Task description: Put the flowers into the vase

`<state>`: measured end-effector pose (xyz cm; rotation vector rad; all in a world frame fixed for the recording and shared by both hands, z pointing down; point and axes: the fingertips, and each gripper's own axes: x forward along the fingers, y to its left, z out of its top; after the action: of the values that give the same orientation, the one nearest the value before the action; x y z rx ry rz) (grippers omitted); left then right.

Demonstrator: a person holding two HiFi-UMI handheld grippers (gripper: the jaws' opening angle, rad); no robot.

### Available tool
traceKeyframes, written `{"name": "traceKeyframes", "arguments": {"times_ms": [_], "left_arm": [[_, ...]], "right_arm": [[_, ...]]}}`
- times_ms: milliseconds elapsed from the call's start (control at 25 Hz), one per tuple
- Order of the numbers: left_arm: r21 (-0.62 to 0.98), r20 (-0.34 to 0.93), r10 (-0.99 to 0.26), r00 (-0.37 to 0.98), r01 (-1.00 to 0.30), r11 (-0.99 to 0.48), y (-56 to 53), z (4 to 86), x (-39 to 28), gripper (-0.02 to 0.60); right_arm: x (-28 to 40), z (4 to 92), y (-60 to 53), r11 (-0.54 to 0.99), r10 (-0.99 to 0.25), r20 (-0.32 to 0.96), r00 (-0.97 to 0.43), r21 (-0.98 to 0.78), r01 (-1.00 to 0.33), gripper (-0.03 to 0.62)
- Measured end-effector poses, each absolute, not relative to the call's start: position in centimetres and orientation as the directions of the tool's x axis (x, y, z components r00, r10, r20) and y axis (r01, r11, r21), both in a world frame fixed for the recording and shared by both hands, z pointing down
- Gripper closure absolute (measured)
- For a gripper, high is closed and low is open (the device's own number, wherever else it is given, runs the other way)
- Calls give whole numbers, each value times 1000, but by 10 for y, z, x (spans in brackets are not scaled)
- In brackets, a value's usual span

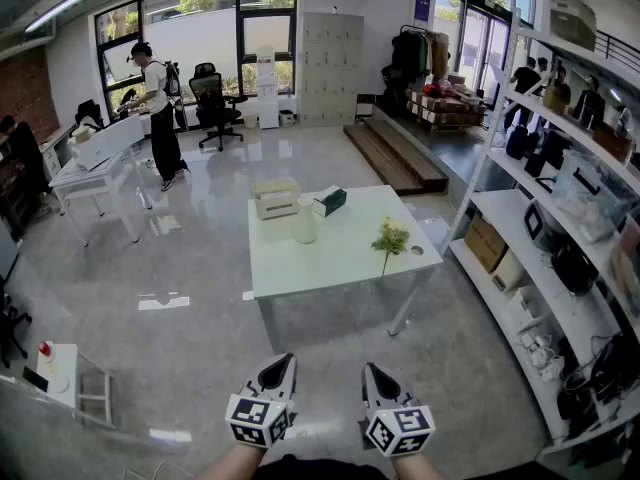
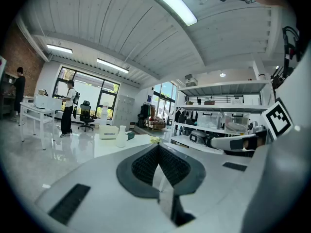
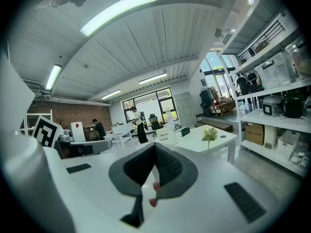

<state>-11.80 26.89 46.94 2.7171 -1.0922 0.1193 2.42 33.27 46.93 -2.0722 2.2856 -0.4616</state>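
A sprig of pale yellow-green flowers (image 1: 390,236) lies near the right end of a white table (image 1: 340,263), well ahead of me. The white vase (image 1: 305,224) stands upright near the table's middle. My left gripper (image 1: 281,363) and right gripper (image 1: 375,373) are held side by side at the bottom of the head view, far short of the table, both shut and holding nothing. In the left gripper view the vase (image 2: 121,136) and flowers (image 2: 154,140) show small beyond the shut gripper (image 2: 158,145). The right gripper view shows the flowers (image 3: 210,134) and vase (image 3: 171,136) past its shut gripper (image 3: 154,145).
On the table's far side are a white box (image 1: 276,198) and a dark green box (image 1: 329,202). Tall shelving (image 1: 560,218) full of goods lines the right side. A person (image 1: 158,108) stands at a white desk (image 1: 95,163) far left. Glossy floor lies between me and the table.
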Motion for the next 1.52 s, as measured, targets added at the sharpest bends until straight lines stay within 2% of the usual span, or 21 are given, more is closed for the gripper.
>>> {"name": "traceKeyframes", "arguments": {"times_ms": [400,640,1160,1520], "left_arm": [[163,153,-665,731,-683,-712,269,473,-116,578],[175,152,-666,730,-684,-709,265,474,-119,578],[198,164,-628,761,-649,-734,238,489,-150,578],[229,199,-615,763,-647,-728,201,510,-150,578]], "right_arm": [[19,473,330,81,-974,189,-125,-228,-970,591],[13,475,324,129,-964,184,-190,-301,-945,591],[-10,483,301,70,-971,201,-132,-291,-954,591],[0,498,263,26,-968,230,-99,-299,-954,591]]}}
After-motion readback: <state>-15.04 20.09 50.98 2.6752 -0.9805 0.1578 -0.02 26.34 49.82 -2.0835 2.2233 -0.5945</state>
